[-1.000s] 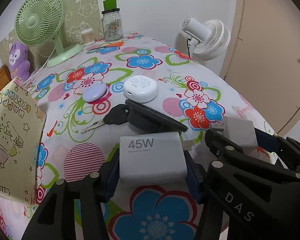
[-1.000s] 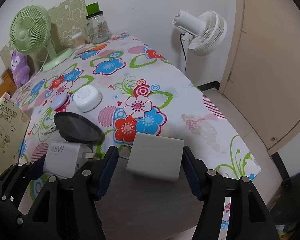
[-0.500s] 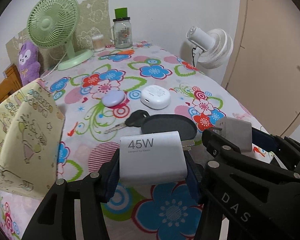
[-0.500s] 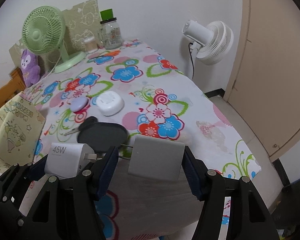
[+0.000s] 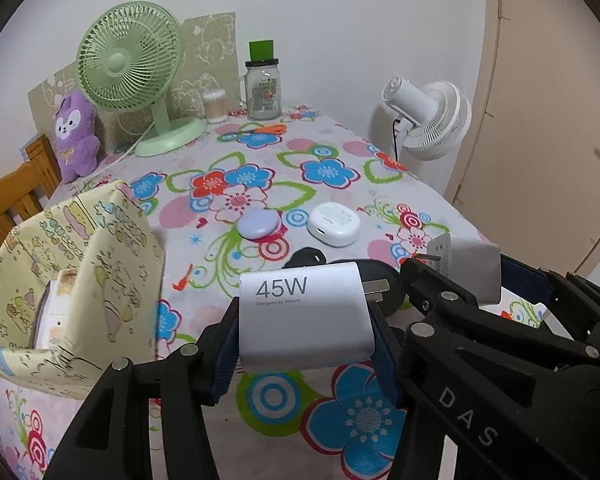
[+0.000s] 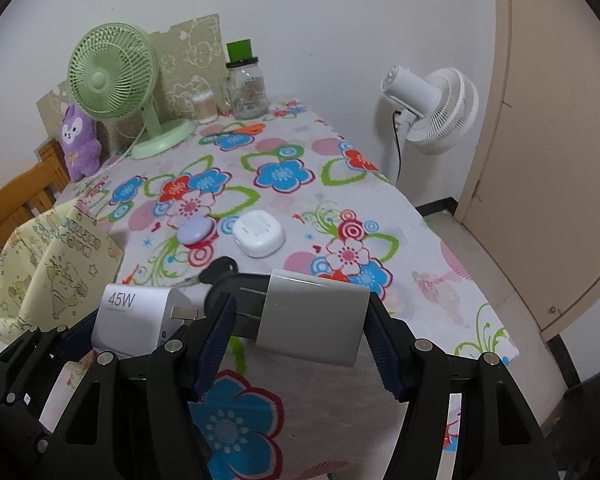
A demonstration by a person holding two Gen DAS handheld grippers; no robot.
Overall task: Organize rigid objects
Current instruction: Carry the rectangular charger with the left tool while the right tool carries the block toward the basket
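- The left gripper (image 5: 305, 322) is closed part-way, its blue pads pressing both sides of a white rectangular plastic charger printed "45W" (image 5: 306, 316); the charger is clear of the table, prongs pointing right.
- The right gripper (image 6: 298, 322) is likewise closed part-way on a plain grey-white rectangular plug adapter (image 6: 312, 318), tilted, its two flat prongs pointing left, also held above the table.
- The two held pieces are side by side and apart; in the right wrist view the charger sits just left of the adapter.
- Beneath them lies the floral-print tablecloth (image 5: 328, 172) over the table.
- At the left edge stands an open pale-yellow paper bag with cartoon drawings (image 5: 80, 276), with a white packet inside.
- Just beyond the grippers lie a dark round flat case (image 5: 384, 280) and a black-headed key (image 6: 220, 267), both partly hidden.
- Farther on, a lilac oval earbud case (image 5: 259, 224) and a white rounded earbud case (image 5: 334, 224) rest near each other.
- At the far end: a green desk fan (image 5: 130, 60), a purple plush toy (image 5: 76, 140), a cotton-swab tub (image 5: 215, 106), a glass jar with green lid (image 5: 263, 88).
- A white standing fan (image 5: 432, 120) is beside the table by the wall.
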